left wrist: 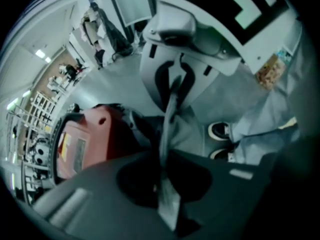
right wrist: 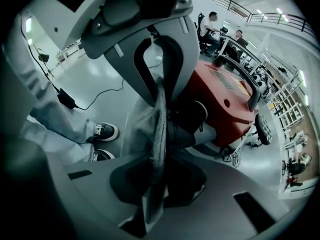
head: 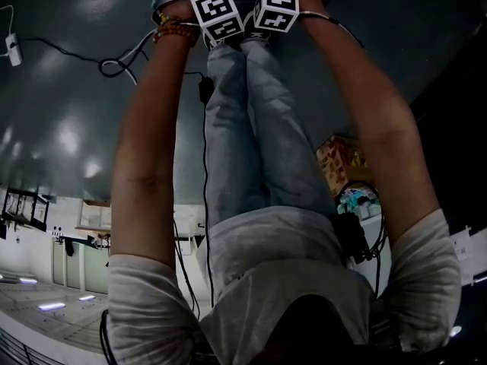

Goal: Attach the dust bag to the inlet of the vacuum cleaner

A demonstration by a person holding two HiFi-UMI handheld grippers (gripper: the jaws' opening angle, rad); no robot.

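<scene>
The dust bag [right wrist: 142,119] is a limp, pale grey fabric sack. It is seen almost edge-on as a thin, wrinkled fold and hangs above the glossy grey floor [right wrist: 95,79]. Both tongs face each other with the bag stretched between them. The left tongs [left wrist: 166,154] are closed on one edge of the bag and the right tongs [right wrist: 159,156] are clamped on the opposite edge. Whether anything is inside the bag cannot be told, since it is held flat.

The red vacuum cleaner [right wrist: 225,99] stands on the floor just on the far side of the bag. A dark round part of it [right wrist: 187,126] sits right beside the fabric, though it is unclear whether they touch. On the near side are the person's black-and-white shoes [right wrist: 105,131] and jeans. A black cable [right wrist: 82,104] trails across the floor to the left.
</scene>
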